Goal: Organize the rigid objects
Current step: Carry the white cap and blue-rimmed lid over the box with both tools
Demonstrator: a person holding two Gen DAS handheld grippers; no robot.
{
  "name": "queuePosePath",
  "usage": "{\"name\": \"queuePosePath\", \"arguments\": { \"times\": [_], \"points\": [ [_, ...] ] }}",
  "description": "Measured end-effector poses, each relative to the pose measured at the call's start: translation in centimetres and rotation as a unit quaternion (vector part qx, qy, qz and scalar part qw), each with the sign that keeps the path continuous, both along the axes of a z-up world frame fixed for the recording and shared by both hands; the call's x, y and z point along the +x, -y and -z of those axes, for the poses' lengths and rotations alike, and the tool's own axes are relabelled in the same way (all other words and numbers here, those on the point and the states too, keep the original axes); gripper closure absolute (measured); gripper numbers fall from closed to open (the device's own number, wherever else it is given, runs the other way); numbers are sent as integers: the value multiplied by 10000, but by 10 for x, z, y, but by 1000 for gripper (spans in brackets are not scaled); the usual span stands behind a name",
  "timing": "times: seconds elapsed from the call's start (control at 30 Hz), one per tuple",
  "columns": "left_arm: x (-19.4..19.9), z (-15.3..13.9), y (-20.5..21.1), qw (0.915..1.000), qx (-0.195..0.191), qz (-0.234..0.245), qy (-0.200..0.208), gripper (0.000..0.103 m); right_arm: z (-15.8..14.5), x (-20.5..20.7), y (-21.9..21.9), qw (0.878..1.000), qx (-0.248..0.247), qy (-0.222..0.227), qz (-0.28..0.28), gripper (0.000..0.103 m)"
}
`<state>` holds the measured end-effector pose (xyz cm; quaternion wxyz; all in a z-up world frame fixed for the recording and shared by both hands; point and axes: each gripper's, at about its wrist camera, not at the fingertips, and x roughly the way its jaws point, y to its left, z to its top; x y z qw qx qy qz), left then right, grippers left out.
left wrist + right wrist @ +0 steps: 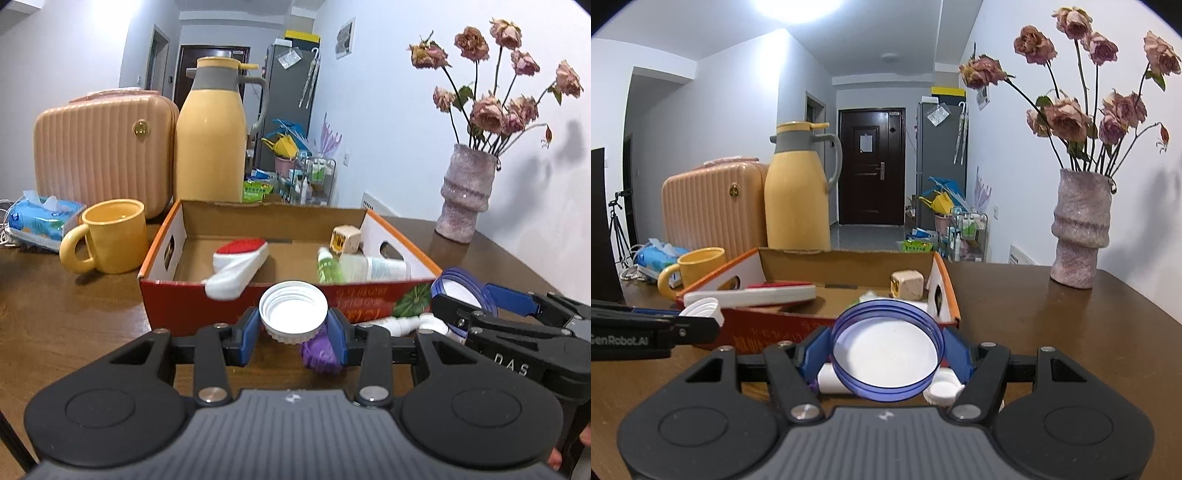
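we see the left gripper clamped on a white screw cap, held w/ its open side facing the cam, blue pads pressing both sides. just ahead of it sits the cardboard box, near wall directly in front of the fingertips. inside the box, ahead-left: a white brush w/ red bristles; ahead-right: a green-label bottle, a clear bottle lying on its side, and a beige cube further back. below the left gripper, a purple item lies on the wooden table; we can't tell what it is.

right gripper is closed on a blue-rimmed lid, also open side to cam, in front of the box's near right corner. under it: a white bottle on the table. to the left gripper's right, the right gripper is close alongside, not touching.
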<state>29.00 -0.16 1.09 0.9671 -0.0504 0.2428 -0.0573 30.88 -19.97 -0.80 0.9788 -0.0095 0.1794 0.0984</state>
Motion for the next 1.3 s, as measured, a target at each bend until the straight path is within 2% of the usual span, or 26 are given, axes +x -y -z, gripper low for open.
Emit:
{"name": "queuePosePath", "arguments": {
  "times": [0.57,1.3],
  "points": [
    [33,-13,2,9990,-178,-237,335,63,-16,26,-12,9996,25,266,-52,37],
    [91,-10,5,9980,-290,-451,325,63,-15,84,-16,9995,54,287,-78,37]
  ]
}}
